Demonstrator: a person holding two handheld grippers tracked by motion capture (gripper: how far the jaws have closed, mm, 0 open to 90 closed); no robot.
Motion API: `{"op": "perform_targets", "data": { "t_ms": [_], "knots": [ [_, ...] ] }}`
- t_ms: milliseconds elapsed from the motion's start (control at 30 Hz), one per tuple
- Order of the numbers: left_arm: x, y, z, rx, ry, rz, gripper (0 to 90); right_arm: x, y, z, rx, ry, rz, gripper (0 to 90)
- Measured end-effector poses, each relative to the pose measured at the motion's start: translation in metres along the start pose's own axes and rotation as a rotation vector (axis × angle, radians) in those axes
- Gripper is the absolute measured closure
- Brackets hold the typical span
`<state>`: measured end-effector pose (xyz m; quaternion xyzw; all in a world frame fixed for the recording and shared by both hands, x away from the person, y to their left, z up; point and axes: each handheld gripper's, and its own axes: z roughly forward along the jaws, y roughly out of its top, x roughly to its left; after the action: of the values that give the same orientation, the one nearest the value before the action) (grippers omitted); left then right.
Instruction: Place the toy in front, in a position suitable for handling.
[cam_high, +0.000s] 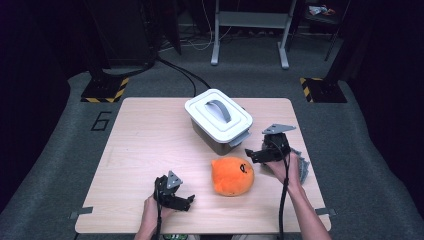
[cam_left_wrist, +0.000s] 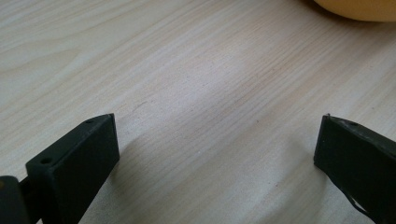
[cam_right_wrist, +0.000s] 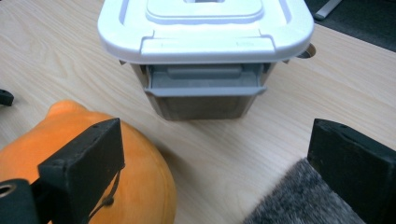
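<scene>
Right claw (cam_high: 256, 154): jaws apart, empty, just right of orange plush toy (cam_high: 232, 176), aimed at grey latch (cam_right_wrist: 203, 84) of white-lidded box (cam_high: 219, 120) behind toy. Left claw (cam_high: 186, 202): jaws apart, empty, left of toy, low over desk (cam_high: 145, 145). Grey furry item (cam_high: 302, 167) right of toy. Advice: approach latch squarely, lift from lower edge, steady box.

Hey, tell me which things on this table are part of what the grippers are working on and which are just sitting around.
Part of the job:
- lidded box, its latch flipped out, faced by the open right gripper
- orange plush toy, between the two grippers
- open left gripper, low over bare table

Just lying about:
- grey furry thing under the right hand
- metal frame on the floor behind
</scene>
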<state>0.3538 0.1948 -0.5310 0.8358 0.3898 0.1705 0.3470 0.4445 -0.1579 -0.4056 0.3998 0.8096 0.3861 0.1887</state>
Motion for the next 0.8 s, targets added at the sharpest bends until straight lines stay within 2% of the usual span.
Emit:
{"op": "perform_targets", "data": {
  "t_ms": [200,300,333,567,733,800],
  "knots": [
    [0.000,0.000,0.000,0.000,0.000,0.001,0.0,0.000,0.021,0.016,0.005,0.008,-0.018,2.9],
    [0.000,0.000,0.000,-0.003,0.003,0.002,0.0,0.001,0.026,0.020,0.014,0.007,-0.017,3.0],
    [0.000,0.000,0.000,0.002,-0.004,0.003,0.0,0.001,0.029,0.023,0.019,0.005,-0.032,3.2],
    [0.000,0.000,-0.001,0.005,-0.009,0.006,0.0,0.000,0.043,0.043,0.064,-0.006,-0.023,3.8],
    [0.001,0.000,-0.001,0.010,-0.010,0.018,0.0,0.002,0.045,0.051,0.081,-0.006,-0.030,4.9],
    [0.001,0.000,-0.001,0.009,-0.011,0.018,0.0,0.005,0.044,0.056,0.098,-0.001,-0.019,5.3]
  ]
}}
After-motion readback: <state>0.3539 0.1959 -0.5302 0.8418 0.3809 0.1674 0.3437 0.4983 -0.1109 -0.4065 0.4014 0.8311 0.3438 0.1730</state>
